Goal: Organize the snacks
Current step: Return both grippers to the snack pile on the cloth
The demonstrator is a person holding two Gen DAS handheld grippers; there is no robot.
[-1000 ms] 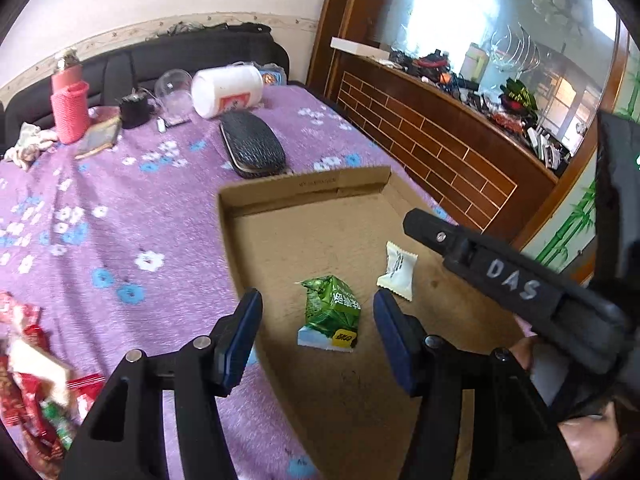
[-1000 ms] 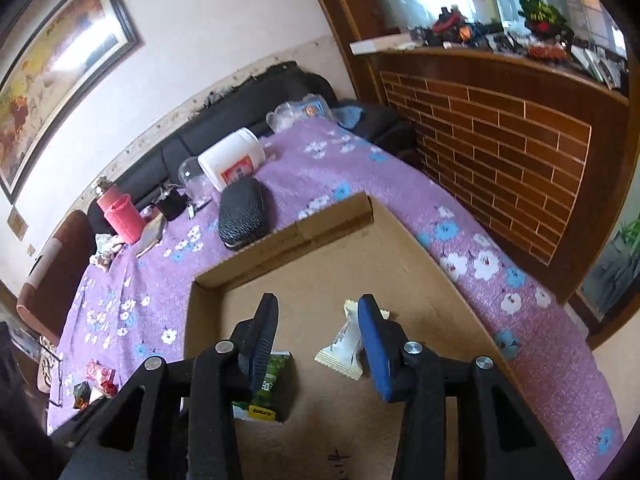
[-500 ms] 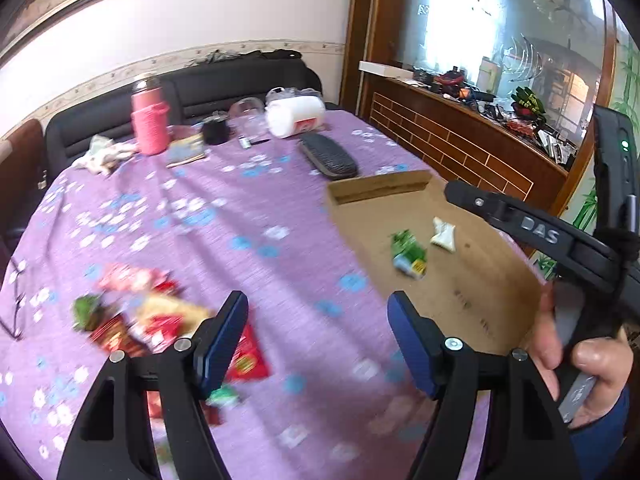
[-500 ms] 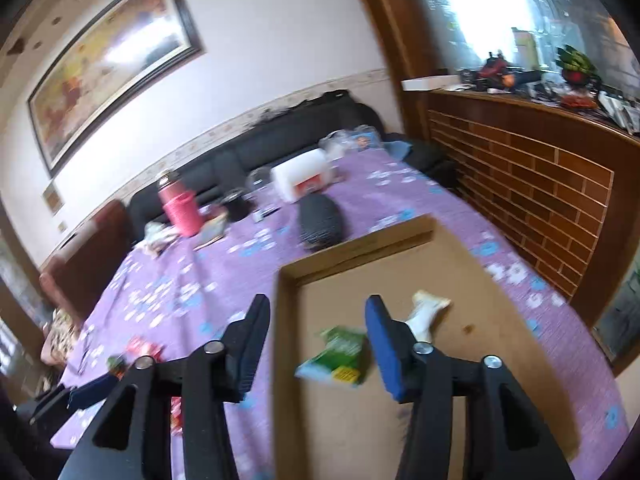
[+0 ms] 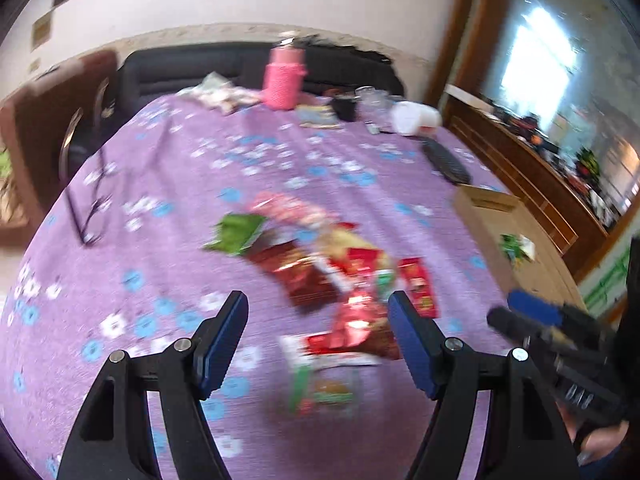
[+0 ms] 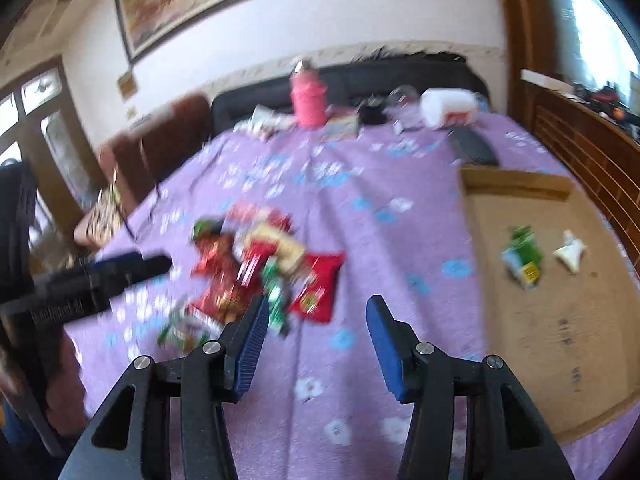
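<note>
left tool [image 5: 318, 316] empty | snack pile [image 5: 340, 276] just beyond its tips

Both wrist cameras look forward and downward over the worktop [image 5: 168, 184] from near above it. Each view faces the snack pile [image 5: 336, 276] and, further right, the cardboard tray [image 6: 560, 320]; both views share these things.

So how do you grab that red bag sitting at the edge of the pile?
Take the red bag by its free right edge, coming from above on the bare cloth side. It lies flat, and its left side butts against the other snacks, so only that edge gives the fingers room.
</note>
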